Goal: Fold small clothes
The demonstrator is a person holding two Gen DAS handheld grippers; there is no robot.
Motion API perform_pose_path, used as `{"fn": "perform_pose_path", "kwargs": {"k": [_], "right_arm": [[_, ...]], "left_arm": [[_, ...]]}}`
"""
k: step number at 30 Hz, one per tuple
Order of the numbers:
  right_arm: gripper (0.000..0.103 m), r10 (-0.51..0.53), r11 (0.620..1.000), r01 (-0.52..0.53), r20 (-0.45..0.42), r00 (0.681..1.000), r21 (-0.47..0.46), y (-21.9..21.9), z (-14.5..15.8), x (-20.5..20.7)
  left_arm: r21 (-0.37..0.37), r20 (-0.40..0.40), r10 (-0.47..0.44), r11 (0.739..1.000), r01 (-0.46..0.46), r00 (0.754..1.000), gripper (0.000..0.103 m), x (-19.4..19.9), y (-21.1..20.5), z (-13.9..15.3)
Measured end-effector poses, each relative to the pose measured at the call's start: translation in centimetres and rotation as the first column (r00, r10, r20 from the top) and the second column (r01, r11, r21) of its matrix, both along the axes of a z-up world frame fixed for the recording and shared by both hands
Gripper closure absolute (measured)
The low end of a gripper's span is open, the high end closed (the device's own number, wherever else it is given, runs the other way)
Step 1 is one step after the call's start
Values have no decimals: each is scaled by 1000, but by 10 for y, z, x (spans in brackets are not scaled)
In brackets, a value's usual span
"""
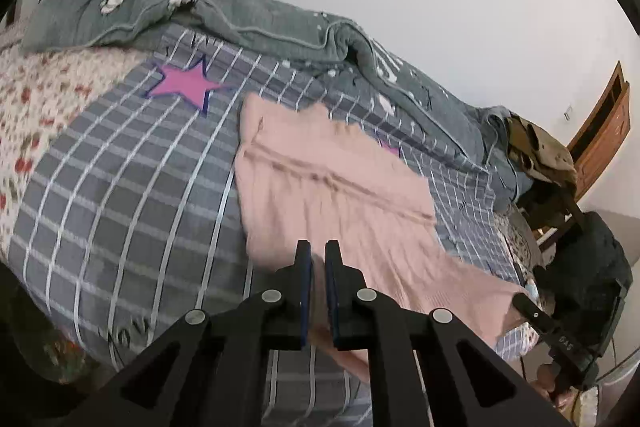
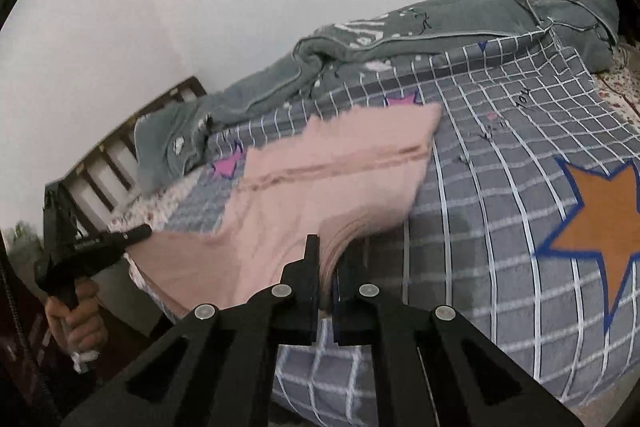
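A pink knit garment (image 1: 332, 183) lies spread on the grey checked bed cover (image 1: 132, 179); it also shows in the right wrist view (image 2: 320, 179). My left gripper (image 1: 318, 251) is shut on the garment's near edge, with pink cloth between its blue-padded fingers. My right gripper (image 2: 330, 251) is shut on the other near corner, where the cloth bunches up in folds. Each gripper shows in the other's view, the right one (image 1: 524, 301) at the right and the left one (image 2: 140, 231) at the left, both pinching the near hem, lifted a little.
A grey-green quilt (image 1: 248, 23) is heaped along the wall side of the bed. A flowered sheet (image 1: 36, 107) shows at the head end. A wooden headboard (image 2: 116, 151) and brown clothes on a chair (image 1: 540, 151) stand at the bed's ends. An orange star (image 2: 600, 215) marks the cover.
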State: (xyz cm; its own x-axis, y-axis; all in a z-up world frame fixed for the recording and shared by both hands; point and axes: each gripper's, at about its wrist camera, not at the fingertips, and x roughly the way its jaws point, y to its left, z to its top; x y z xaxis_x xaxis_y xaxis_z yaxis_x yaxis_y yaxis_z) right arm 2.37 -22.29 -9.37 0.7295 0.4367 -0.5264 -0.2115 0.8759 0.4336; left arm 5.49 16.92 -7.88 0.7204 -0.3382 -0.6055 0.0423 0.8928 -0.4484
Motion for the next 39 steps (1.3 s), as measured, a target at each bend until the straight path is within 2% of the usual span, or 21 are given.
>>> {"fn": "perform_pose_path", "kwargs": {"k": [2, 8, 12, 15, 19, 20, 21, 27, 31, 36, 37, 39], "right_arm": [[98, -3, 999, 4, -15, 1000, 33, -2, 7, 15], [98, -8, 997, 8, -8, 1000, 71, -1, 26, 63], [98, -2, 998, 3, -20, 1000, 62, 9, 27, 88], [98, 13, 998, -12, -20, 1000, 57, 12, 23, 91], [98, 20, 999, -19, -29, 999, 48, 11, 17, 85], [98, 21, 999, -19, -29, 999, 45, 10, 15, 82], [98, 21, 999, -19, -28, 999, 40, 9, 14, 78], [98, 12, 1000, -12, -20, 1000, 6, 2, 7, 47], [98, 14, 1000, -14, -31, 999, -2, 0, -2, 30], [98, 30, 999, -30, -50, 998, -18, 2, -12, 15], [98, 31, 999, -33, -51, 998, -22, 3, -13, 13], [98, 37, 999, -38, -50, 998, -24, 4, -14, 9]], "left_arm": [[18, 20, 19, 1000, -19, 1000, 101, 12, -2, 9], [2, 66, 15, 1000, -15, 998, 101, 54, -2, 29], [80, 24, -2, 997, 0, 1000, 101, 69, -12, 10], [118, -21, -20, 993, 22, 1000, 101, 63, -17, -11], [133, -109, -23, 990, 37, 994, 89, 46, -20, -49], [132, -132, -24, 990, 42, 991, 78, 39, -21, -58], [133, -150, -25, 990, 45, 988, 75, 31, -22, -67], [80, -220, -55, 994, 74, 974, 75, -8, -29, -100], [111, -251, -58, 990, 89, 966, 75, -29, -44, -118], [84, -269, -54, 993, 79, 962, 75, -38, -51, -128], [80, -272, -53, 994, 78, 961, 73, -38, -53, -130], [65, -259, -56, 995, 76, 964, 61, -38, -55, -130]]}}
